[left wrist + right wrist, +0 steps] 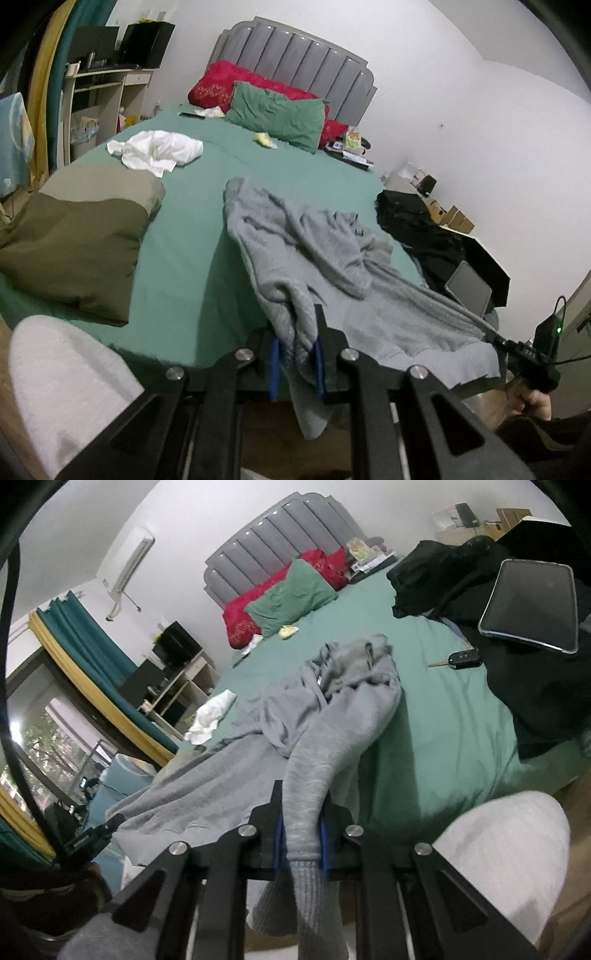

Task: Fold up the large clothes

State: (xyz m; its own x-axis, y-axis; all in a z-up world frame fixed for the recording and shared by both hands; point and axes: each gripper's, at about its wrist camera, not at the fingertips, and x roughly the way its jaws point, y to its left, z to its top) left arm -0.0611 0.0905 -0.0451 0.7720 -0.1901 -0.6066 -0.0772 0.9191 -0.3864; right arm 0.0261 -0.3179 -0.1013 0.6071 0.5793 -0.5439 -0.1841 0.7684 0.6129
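Observation:
A large grey sweatshirt (310, 251) lies crumpled across the green bedsheet (184, 236), and its near edge is lifted off the bed. My left gripper (296, 363) is shut on a bunched fold of that edge, with fabric hanging down between the blue pads. In the right wrist view my right gripper (301, 843) is shut on the sweatshirt's (332, 701) ribbed sleeve cuff, which droops below the jaws. Each gripper also shows in the other's view: the right gripper (517, 349) at the far right and the left gripper (94, 836) at the far left. The cloth sags between them.
An olive pillow (81, 240) lies at the left and a white garment (155, 147) lies further up the bed. Black clothing (443, 572), a tablet (532, 605) and a car key (463, 659) sit at the right. Green and red pillows (277, 114) lean on the grey headboard. A person's knee (62, 387) is close.

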